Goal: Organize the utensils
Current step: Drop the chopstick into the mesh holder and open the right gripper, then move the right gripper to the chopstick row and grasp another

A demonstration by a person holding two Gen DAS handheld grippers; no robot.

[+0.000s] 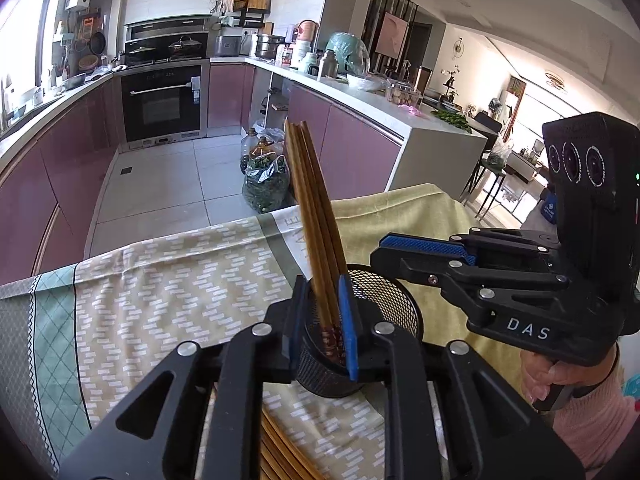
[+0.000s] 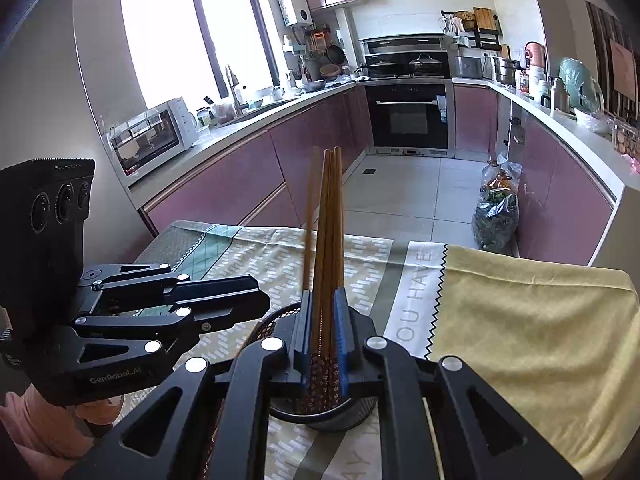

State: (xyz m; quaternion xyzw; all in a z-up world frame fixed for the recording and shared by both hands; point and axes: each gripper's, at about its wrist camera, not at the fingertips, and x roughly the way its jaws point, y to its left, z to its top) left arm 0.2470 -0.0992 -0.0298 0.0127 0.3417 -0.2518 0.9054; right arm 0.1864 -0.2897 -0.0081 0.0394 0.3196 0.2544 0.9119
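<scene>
A bundle of brown chopsticks [image 1: 316, 208] stands upright in a black mesh cup [image 1: 392, 300] on the table. My left gripper [image 1: 322, 292] straddles the bundle just above the cup's rim. Its jaws are slightly open, with a gap on the left side, and the sticks lean on the right blue pad. My right gripper [image 1: 384, 252] hovers just right of the cup, pointing left. In the right wrist view, chopsticks [image 2: 330, 220] stand between my right gripper's [image 2: 323, 300] narrowly open jaws, ends down in the cup [image 2: 320, 420]. One stick is blurred. The left gripper [image 2: 260, 300] is close on the left.
More chopsticks [image 1: 280, 452] lie on the patterned tablecloth [image 1: 160, 280] below my left gripper. A yellow cloth [image 2: 520, 320] covers the table's right part. Past the table's far edge are the kitchen floor, pink cabinets and bags of greens [image 1: 266, 184]. A hand in a pink sleeve [image 1: 580, 412] holds the right gripper.
</scene>
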